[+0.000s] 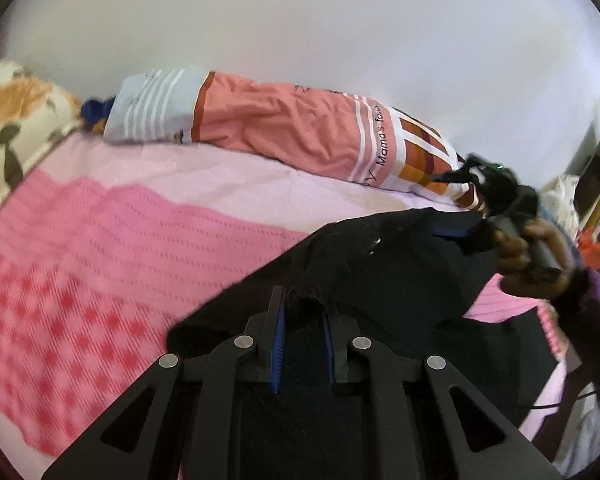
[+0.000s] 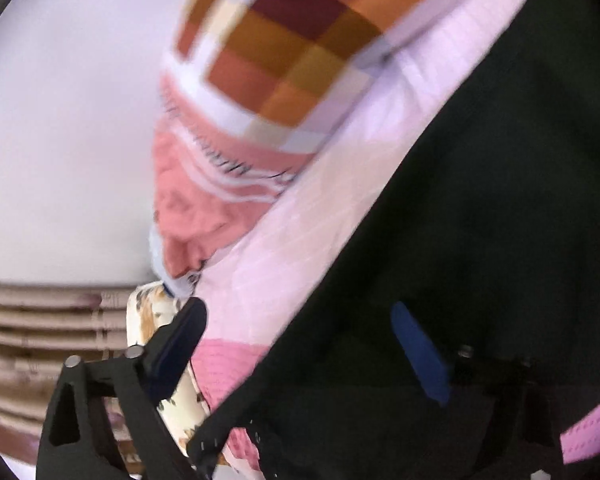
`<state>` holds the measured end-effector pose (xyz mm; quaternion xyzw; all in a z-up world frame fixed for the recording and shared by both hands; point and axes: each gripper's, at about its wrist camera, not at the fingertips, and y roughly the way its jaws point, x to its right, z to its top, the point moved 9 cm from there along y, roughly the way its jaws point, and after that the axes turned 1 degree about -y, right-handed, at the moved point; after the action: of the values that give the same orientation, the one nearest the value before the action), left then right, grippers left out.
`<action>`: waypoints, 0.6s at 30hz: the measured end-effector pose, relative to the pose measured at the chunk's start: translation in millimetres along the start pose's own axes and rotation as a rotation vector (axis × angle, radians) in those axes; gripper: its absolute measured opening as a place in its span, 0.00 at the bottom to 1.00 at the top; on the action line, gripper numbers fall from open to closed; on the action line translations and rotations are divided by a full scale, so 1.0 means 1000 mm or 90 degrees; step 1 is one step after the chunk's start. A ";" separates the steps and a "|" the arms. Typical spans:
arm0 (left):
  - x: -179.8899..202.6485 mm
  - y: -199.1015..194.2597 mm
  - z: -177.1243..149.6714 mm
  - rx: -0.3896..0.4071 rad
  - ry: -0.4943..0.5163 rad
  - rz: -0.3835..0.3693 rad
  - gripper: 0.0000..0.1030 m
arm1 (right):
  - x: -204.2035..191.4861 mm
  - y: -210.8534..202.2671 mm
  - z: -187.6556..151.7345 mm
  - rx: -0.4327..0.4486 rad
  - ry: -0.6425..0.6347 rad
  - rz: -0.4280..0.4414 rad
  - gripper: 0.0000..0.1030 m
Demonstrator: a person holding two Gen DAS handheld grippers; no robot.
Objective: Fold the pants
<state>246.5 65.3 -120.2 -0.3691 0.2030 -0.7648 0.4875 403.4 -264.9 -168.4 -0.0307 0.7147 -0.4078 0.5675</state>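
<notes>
Left tool (image 1: 304, 320) is clamped on a bunched edge of the black pants (image 1: 380, 264), lifting it off the pink blanket (image 1: 100, 248) on the bed. Right tool (image 2: 300, 344) has its fingers wide apart, pants draped across the right one. Behind them lies a salmon pillow (image 1: 280, 124) along the wall.

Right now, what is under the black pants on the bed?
The black pants lie on a pink knitted blanket over a pale lilac sheet. Whatever lies beneath their middle is covered. The left tool pinches their edge.
</notes>
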 end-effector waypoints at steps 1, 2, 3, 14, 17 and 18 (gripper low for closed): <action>0.001 -0.002 -0.002 -0.001 -0.006 0.000 0.16 | 0.005 0.004 0.004 -0.002 0.020 0.003 0.68; 0.001 -0.003 -0.004 -0.001 -0.015 -0.004 0.16 | 0.007 0.006 0.007 -0.005 0.025 0.005 0.63; 0.001 -0.004 -0.005 -0.001 -0.022 -0.008 0.16 | 0.009 0.009 0.009 -0.009 0.023 0.001 0.51; -0.008 -0.019 -0.018 -0.019 -0.052 0.011 0.16 | 0.019 -0.044 -0.059 0.061 -0.096 -0.025 0.07; -0.010 -0.033 -0.033 -0.026 -0.054 0.022 0.16 | 0.034 -0.074 -0.105 0.072 -0.091 -0.013 0.07; -0.010 -0.036 -0.037 -0.028 -0.054 0.028 0.16 | 0.039 -0.080 -0.120 0.073 -0.085 -0.009 0.07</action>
<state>198.9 88.7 -123.6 -0.4072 0.2069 -0.7330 0.5040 255.7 -272.6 -146.9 -0.0299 0.6505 -0.4490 0.6119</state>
